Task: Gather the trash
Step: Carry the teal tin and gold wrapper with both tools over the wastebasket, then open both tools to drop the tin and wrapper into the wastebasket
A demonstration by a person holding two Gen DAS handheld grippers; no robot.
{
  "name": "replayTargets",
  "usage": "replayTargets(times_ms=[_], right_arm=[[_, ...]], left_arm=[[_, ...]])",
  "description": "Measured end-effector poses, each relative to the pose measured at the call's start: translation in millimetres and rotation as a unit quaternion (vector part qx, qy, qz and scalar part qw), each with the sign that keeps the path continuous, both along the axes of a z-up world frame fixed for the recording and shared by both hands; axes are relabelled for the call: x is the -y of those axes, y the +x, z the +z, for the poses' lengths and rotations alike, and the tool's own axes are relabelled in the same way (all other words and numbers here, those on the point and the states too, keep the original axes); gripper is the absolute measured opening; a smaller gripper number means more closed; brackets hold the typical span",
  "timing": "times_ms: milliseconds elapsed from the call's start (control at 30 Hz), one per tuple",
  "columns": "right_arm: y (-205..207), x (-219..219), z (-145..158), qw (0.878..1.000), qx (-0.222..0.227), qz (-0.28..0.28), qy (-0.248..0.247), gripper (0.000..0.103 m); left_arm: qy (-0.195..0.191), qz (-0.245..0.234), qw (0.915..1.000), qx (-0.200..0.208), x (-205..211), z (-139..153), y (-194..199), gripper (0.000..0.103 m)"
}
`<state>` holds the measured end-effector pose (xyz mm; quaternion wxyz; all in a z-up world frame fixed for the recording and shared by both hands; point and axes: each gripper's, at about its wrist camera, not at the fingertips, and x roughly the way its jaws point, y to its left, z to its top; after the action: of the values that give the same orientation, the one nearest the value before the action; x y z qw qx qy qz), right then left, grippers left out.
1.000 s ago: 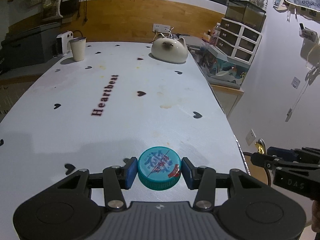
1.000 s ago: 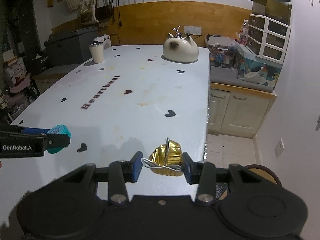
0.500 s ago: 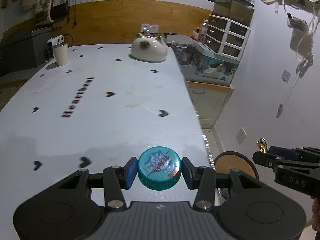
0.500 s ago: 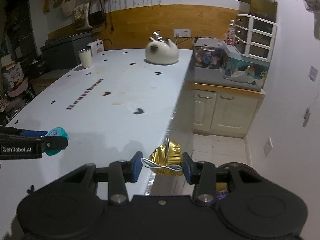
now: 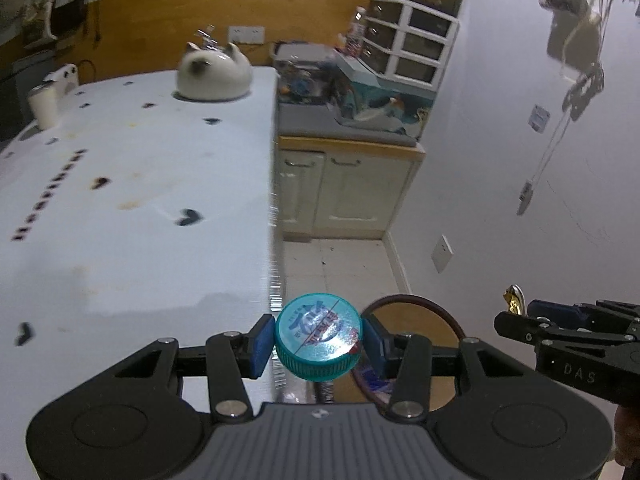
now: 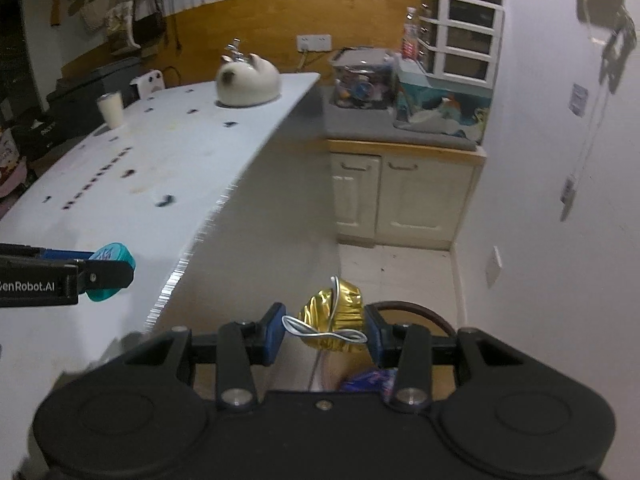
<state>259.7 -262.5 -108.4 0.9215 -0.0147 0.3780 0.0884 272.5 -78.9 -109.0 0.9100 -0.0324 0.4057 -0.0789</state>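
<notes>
Now the left tongs (image 5: 319,340) clamp a teal bottle cap (image 5: 319,337) between both blue pads, partly open around it, held right over the edge of the white bench (image 5: 140,208). At 3 o'clock from them, the right tongs (image 6: 325,330) pinch a crumpled gold foil wrapper (image 6: 334,318) with a silver wire loop, off the bench and above the floor. Just below both, at 5 o'clock from the cap, sits a round brown-rimmed bin (image 5: 416,312). Far across the bench, at 11 o'clock, rests a white cat-shaped pot (image 5: 214,74).
</notes>
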Motion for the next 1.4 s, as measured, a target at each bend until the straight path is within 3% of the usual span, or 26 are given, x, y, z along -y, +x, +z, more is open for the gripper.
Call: replayTargets(times_ms=[300,567,767,933,1167,1300,1400], right_arm=[[32.8,68.5,-37.9,0.999,-0.043,-0.031,-0.001,0.043],[62.8,116.0,-97.1,0.993,-0.1,-0.062,0.023,0.043],[96.0,135.3,-144.8,0.982,-0.16,-0.075,0.07,0.043],[115.8,136.9,-186.2,0.974,-0.204,-0.067,0.075,0.043],[125.8,138.0,-227.7,0.962,-0.246,-0.071,0.093,0.044],[123.0,139.7,-241.2,0.957,-0.261,-0.077,0.103,0.058],[118.7,141.8,-245.2,0.954,-0.266,-0.081,0.112,0.061]], left_arm=[[-0.004,-0.035,0.9983,-0.046,66.3,-42.0,47.2,0.048],[0.001,-0.071,0.9922,-0.103,109.7,-98.2,96.2,0.048],[0.007,-0.091,0.9839,-0.153,131.2,-145.4,125.6,0.048],[0.004,-0.084,0.9778,-0.192,135.8,-177.6,143.7,0.048],[0.007,-0.092,0.9766,-0.194,148.5,-195.6,169.1,0.048],[0.013,-0.104,0.9772,-0.184,162.6,-204.6,184.7,0.049],[0.019,-0.117,0.9771,-0.177,174.0,-214.1,192.4,0.049]])
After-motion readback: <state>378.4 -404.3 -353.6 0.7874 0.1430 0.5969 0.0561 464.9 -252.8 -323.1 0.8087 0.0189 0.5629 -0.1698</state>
